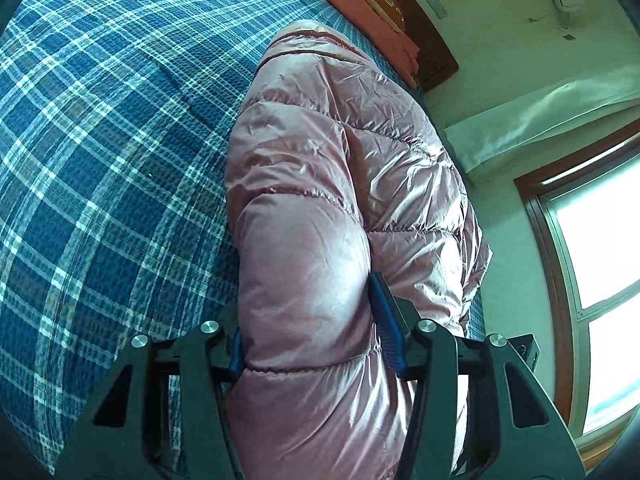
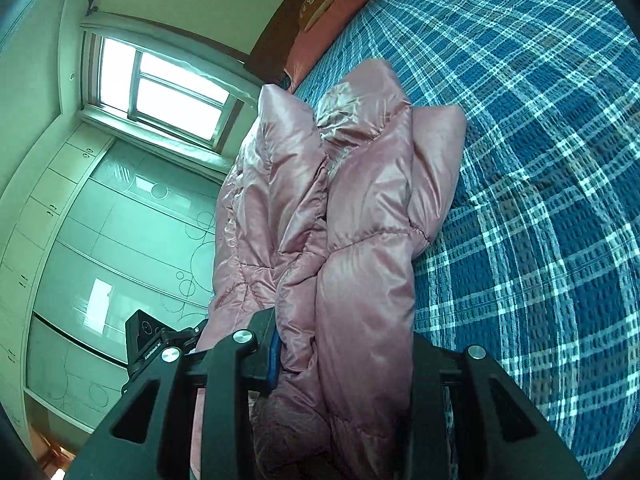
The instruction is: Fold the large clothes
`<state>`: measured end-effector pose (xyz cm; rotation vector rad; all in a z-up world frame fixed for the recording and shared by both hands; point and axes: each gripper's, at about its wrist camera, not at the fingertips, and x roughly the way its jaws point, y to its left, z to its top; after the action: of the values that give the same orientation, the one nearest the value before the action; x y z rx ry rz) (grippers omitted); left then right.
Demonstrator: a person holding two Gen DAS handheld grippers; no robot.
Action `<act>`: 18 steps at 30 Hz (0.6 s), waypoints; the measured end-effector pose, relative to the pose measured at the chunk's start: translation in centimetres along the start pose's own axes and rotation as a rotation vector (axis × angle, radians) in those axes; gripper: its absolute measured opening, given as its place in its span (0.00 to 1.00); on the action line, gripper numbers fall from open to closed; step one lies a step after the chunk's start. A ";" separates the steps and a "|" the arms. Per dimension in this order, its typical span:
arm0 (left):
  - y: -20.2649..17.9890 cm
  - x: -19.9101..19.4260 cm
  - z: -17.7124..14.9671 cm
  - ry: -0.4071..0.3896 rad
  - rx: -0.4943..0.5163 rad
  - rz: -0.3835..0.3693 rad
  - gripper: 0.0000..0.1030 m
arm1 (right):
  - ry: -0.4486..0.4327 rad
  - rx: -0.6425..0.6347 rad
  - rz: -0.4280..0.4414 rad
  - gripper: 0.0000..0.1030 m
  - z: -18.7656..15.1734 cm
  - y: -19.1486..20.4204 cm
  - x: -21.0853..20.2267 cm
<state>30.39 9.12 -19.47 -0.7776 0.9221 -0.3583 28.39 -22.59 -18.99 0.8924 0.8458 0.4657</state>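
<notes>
A shiny pink quilted puffer jacket (image 1: 320,184) hangs lifted over a bed with a blue plaid cover (image 1: 100,160). My left gripper (image 1: 310,328) is shut on a thick padded fold of it, with the blue pads (image 1: 386,320) pressing into the fabric from both sides. In the right wrist view the same jacket (image 2: 360,208) bunches up in several folds, its far end drooping toward the plaid cover (image 2: 540,160). My right gripper (image 2: 344,350) is shut on the bunched fabric. One blue pad (image 2: 274,354) shows at the left and the other is hidden by cloth.
A reddish pillow (image 1: 360,0) and a dark wooden headboard (image 1: 436,60) lie at the bed's far end. A window (image 2: 160,88) and a pale wardrobe (image 2: 100,240) stand beside the bed. The other gripper's camera body (image 2: 144,338) shows close at the left of the right wrist view.
</notes>
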 end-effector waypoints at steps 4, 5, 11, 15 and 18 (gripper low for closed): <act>0.0 -0.1 -0.2 -0.001 0.012 0.007 0.50 | 0.008 0.009 -0.012 0.36 0.0 -0.2 -0.6; 0.4 -0.5 -0.2 -0.001 0.013 0.006 0.51 | 0.009 0.008 -0.021 0.37 0.0 -0.2 -0.9; 1.2 -1.8 -1.2 -0.004 -0.009 -0.018 0.64 | 0.020 0.010 -0.069 0.62 -0.2 -1.1 -2.4; 1.4 -3.4 -2.7 -0.005 0.005 -0.033 0.73 | 0.020 0.029 -0.053 0.68 -1.0 -1.9 -4.5; 1.8 -4.5 -4.4 -0.004 0.003 -0.055 0.77 | 0.035 0.049 -0.029 0.69 -2.2 -2.4 -5.9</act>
<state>24.15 11.01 -19.80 -0.8021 0.8981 -0.4059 23.11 -26.83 -19.11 0.9181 0.9042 0.4374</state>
